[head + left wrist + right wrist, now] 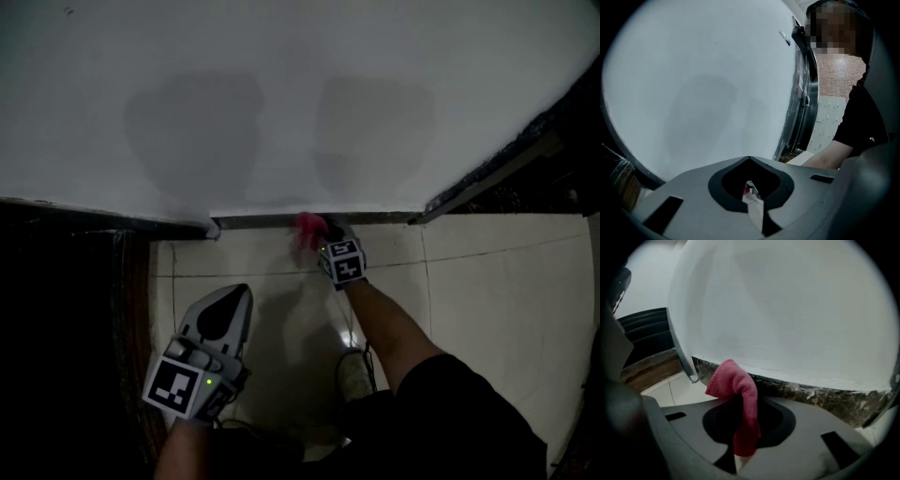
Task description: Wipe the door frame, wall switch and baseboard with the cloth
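Note:
A pink cloth (308,230) is pinched in my right gripper (319,236), which is shut on it low down at the foot of the white wall (300,103). In the right gripper view the cloth (738,394) bulges out of the jaws and lies up against the dark marbled baseboard (811,394). The baseboard (281,221) runs as a thin dark strip under the wall. My left gripper (225,305) hangs back over the floor tiles, shut and empty; its jaws (750,161) point at the wall.
A dark door opening with a wooden threshold (136,309) lies at the left, bordered by a pale door frame edge (679,345). Another dark strip (506,164) runs off to the right. Cream floor tiles (487,281) spread to the right. The person's arm and knee fill the lower middle.

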Demonstrator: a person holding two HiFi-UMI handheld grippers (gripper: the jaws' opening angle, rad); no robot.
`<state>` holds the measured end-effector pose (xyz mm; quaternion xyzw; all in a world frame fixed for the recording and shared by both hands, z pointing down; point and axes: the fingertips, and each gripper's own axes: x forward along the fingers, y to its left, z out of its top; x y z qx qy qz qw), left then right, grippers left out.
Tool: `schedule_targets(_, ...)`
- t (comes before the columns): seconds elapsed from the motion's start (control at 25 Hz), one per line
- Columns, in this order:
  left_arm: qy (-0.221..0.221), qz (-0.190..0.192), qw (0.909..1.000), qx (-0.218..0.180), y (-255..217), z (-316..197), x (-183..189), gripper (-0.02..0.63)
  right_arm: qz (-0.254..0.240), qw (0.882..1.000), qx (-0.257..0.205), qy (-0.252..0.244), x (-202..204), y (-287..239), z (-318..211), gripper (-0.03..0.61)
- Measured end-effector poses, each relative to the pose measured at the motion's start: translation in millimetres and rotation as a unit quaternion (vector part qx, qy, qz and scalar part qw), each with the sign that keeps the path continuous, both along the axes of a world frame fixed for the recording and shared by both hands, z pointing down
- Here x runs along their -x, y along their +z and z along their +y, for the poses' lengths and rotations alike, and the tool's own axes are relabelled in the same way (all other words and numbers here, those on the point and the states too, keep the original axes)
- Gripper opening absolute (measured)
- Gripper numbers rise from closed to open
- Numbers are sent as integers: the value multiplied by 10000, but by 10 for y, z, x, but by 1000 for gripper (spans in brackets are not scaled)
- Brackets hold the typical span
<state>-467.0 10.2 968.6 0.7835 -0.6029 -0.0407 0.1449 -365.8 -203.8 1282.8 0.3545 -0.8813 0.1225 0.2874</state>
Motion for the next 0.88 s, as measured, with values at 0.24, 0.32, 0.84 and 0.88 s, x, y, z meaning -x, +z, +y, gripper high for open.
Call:
schedule_targets(0.24, 198, -19, 9998, -12, 2, -75, -140, -3, 284, 9992, -57, 275, -472, 12, -178, 60)
schedule_targets(0.32, 208, 93, 9997, -16, 2, -100, -148, -3, 321, 9985, -61, 429, -617, 23, -238, 60)
schedule_targets(0.84, 351, 244, 9991, 8, 75, -278, -307, -3, 471, 9948, -69, 899, -1239, 22, -471, 60)
schedule_targets(0.88, 379, 247, 9990, 5, 78, -300, -336, -3, 458, 9942, -60, 972, -1304, 20, -490, 60)
